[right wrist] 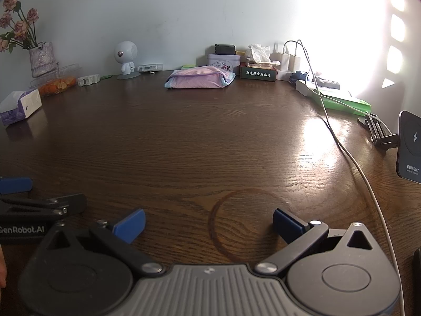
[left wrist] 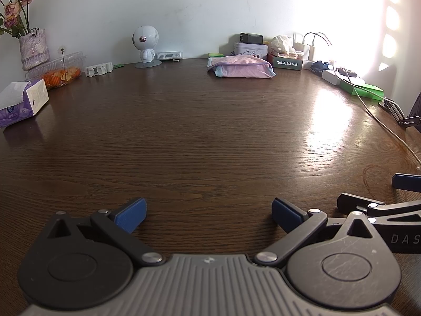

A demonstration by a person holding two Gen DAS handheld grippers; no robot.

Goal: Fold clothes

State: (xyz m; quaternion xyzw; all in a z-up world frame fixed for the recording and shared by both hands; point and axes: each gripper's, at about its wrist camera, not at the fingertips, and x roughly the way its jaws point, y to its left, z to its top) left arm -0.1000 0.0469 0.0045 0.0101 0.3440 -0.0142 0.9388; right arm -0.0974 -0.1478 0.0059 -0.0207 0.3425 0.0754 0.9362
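Here I am holding my left gripper (left wrist: 209, 214) and right gripper (right wrist: 209, 222) spread wide, gripping nothing, over the near table (left wrist: 200, 137); the folded pink clothes (left wrist: 240, 66) are lying far off, by the wall.

The left claw (left wrist: 209, 214) has a ribbed grey body flanked by two round black discs, with black link arms pinned by silver screws. Its fingertips (left wrist: 130, 214) wear ridged blue pads. The right claw (right wrist: 209, 223) is built alike; in the left view its black frame at 3 o'clock bears pale letters "DAS". In the right view, the left claw's side at 9 o'clock reads "GenRobot.AI".
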